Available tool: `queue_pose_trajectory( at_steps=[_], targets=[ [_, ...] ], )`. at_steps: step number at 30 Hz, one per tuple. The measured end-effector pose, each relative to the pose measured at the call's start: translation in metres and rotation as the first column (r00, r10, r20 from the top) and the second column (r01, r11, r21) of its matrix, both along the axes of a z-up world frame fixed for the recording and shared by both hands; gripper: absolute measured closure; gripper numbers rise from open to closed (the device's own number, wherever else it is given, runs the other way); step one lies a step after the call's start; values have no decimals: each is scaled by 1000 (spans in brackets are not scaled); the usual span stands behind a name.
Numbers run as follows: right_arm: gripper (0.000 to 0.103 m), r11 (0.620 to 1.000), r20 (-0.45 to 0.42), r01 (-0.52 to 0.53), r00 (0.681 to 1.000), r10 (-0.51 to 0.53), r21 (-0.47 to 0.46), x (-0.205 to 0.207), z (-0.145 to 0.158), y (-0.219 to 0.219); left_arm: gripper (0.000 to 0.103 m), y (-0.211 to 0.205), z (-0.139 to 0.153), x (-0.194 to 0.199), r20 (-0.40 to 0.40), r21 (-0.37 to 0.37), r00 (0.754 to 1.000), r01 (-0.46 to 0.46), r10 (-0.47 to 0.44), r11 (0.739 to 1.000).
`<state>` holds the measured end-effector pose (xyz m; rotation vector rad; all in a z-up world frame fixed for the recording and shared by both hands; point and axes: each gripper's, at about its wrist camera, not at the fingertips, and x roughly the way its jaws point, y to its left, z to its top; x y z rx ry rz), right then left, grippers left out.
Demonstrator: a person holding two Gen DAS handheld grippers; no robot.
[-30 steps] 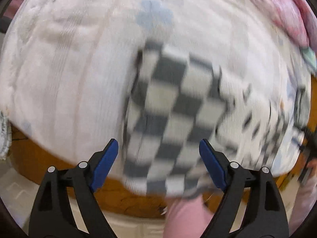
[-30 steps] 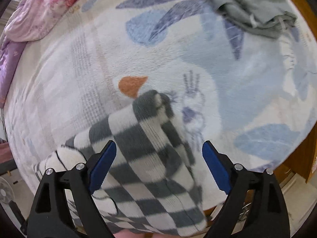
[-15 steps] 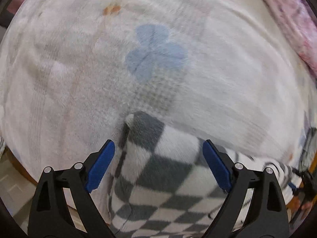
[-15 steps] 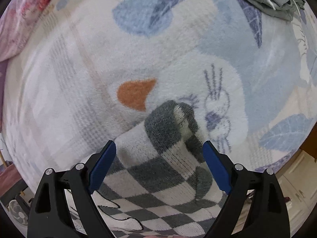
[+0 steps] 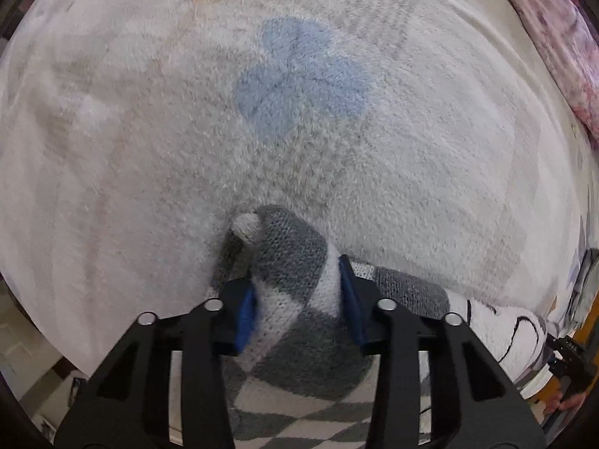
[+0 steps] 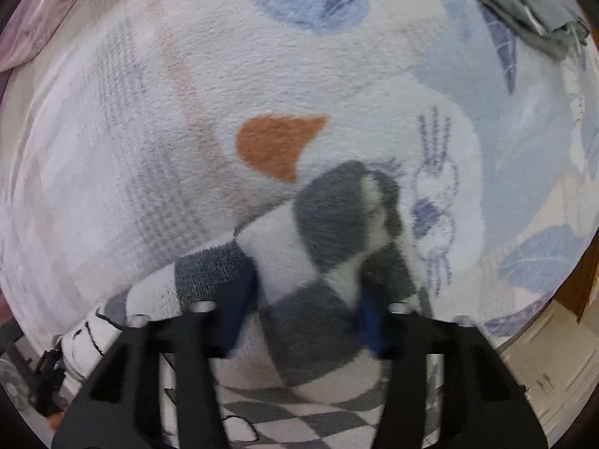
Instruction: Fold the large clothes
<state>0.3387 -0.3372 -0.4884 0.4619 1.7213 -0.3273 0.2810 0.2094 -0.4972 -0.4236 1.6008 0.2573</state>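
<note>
Sweater (image 5: 288, 262) corners sat pinched in my just-closed left claw (image 5: 297, 310) and right claw (image 6: 307, 310); next I'd lift evenly.

You are working in a bedroom at home. A bed fills both views, spread with a plush fleece blanket (image 6: 157, 142) printed with blue leaves and an orange patch. A pink floral quilt (image 5: 558, 37) lies bunched along one edge, crumpled grey-green clothing (image 6: 524, 3) sits near a far corner, and wooden furniture (image 6: 576, 284) stands beside the bed.
</note>
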Motion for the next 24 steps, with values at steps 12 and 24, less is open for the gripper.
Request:
queue_pose_trajectory(
  at_steps=[12, 24],
  targets=[
    [81, 992, 190, 93, 976, -109, 90, -25, 64, -15, 76, 2, 77, -12, 181, 22, 982, -60, 55, 998],
    [81, 985, 334, 80, 934, -127, 152, 29, 126, -39, 81, -17, 150, 67, 332, -55, 941, -54, 70, 997]
  ],
)
